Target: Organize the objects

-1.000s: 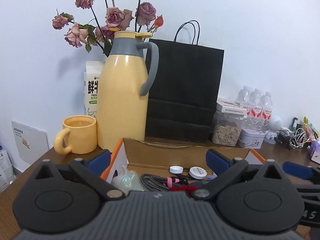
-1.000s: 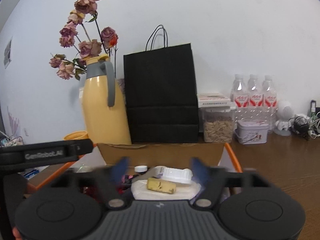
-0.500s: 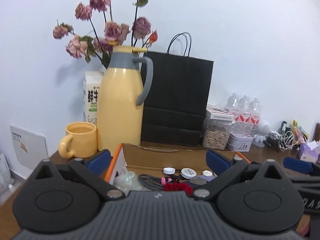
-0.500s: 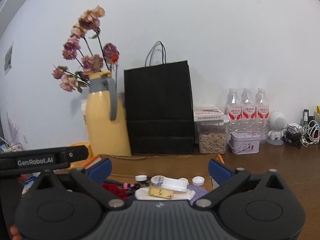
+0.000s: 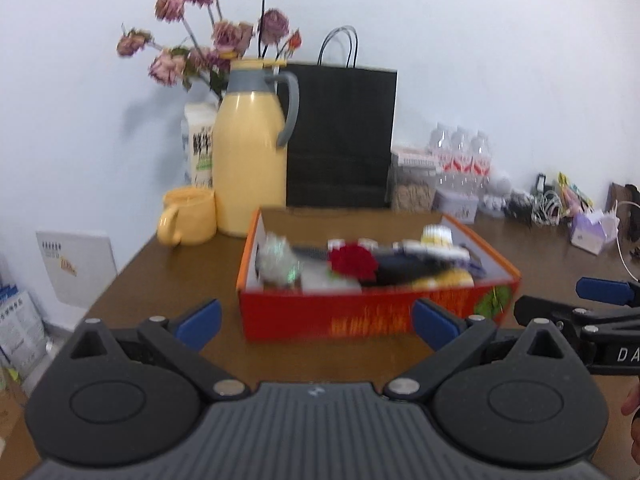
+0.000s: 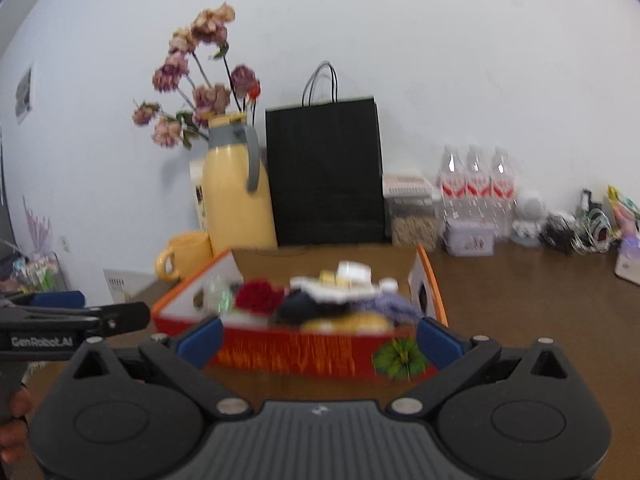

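Observation:
A red and orange cardboard box [image 5: 360, 312] stands on the brown table, full of small items: a red fabric piece [image 5: 354, 260], white caps, a dark cloth and a shiny wrapper. It also shows in the right wrist view [image 6: 288, 354]. My left gripper [image 5: 316, 320] is open and empty, just in front of the box. My right gripper [image 6: 318, 338] is open and empty, also in front of the box. Each gripper shows at the edge of the other's view.
A yellow jug [image 5: 250, 160] with dried roses, a yellow mug [image 5: 186, 216] and a black paper bag [image 5: 340, 136] stand behind the box. Water bottles [image 6: 474, 184], a jar, a tin and cables line the back right. The table's left edge [image 5: 116, 280] is near.
Both grippers have pulled back from over the box, so its whole front side now shows. The items stay in the box. Both grippers remain open.

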`<state>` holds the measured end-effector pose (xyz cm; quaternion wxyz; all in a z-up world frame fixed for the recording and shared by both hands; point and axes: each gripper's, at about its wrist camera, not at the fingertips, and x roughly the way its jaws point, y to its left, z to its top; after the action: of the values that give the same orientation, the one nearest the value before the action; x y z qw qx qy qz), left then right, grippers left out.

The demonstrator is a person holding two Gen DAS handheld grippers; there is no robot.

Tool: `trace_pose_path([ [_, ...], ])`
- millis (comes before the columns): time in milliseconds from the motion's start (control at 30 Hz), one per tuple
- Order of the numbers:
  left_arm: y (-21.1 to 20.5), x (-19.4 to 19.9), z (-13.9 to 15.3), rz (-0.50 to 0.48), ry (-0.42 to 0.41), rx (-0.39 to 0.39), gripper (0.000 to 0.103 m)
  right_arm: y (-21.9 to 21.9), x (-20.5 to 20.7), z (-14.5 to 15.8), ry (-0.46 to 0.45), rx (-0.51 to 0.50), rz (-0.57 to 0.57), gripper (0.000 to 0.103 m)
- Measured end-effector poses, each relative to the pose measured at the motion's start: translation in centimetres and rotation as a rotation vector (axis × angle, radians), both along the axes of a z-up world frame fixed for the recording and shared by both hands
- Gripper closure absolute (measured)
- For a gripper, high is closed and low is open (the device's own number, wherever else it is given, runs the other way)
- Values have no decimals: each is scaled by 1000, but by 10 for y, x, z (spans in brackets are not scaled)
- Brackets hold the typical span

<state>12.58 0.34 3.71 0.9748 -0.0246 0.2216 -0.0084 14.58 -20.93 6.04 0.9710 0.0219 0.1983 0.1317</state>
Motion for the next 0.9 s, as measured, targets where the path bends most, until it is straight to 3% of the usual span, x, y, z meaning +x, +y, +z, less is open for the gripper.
trace_pose_path([
  [267, 5, -28, -20, 26, 82, -18, 0, 2, -34, -23, 98, -13, -11, 0],
  [900, 10, -44, -27, 48, 110, -31, 0, 3, -49, -27, 135, -21, -31, 0],
])
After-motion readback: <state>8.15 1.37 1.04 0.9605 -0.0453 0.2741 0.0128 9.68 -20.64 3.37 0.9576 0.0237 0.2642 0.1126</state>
